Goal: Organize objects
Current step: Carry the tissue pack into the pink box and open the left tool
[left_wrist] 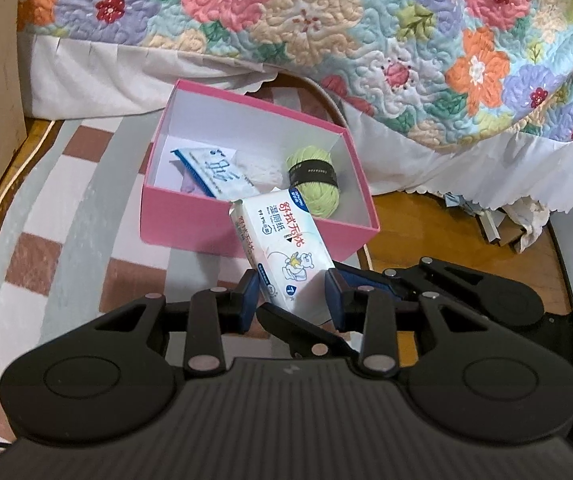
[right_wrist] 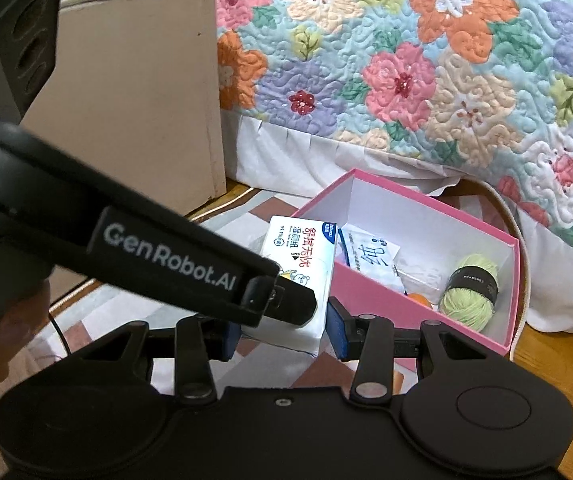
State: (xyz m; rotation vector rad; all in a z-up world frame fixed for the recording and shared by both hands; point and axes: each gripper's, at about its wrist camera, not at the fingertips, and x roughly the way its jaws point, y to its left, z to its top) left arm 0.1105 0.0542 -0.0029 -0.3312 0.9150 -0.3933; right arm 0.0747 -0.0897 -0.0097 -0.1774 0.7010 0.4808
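- The left wrist view shows the left hand-held gripper with its blue pads clamped on the lower end of a white soft pack of wet wipes printed with red characters and a cartoon bear; the pack tilts up toward the near wall of a pink open cardboard box with a white inside.
- In the same view the right hand-held gripper reaches in from the right, just beside the pack.
- The right wrist view shows the right hand-held gripper with its pads also closed on the pack, and the black finger of the other tool crossing in front.
- Only the right wrist view shows a beige board standing left of the box, and a small orange thing inside the box, too hidden to name.
- The box sits on a checked brown, white and grey rug over a wooden floor, beside a bed with a floral quilt and white skirt.
- In the box: one green ball of yarn with a black band and one flat white packet with blue print.
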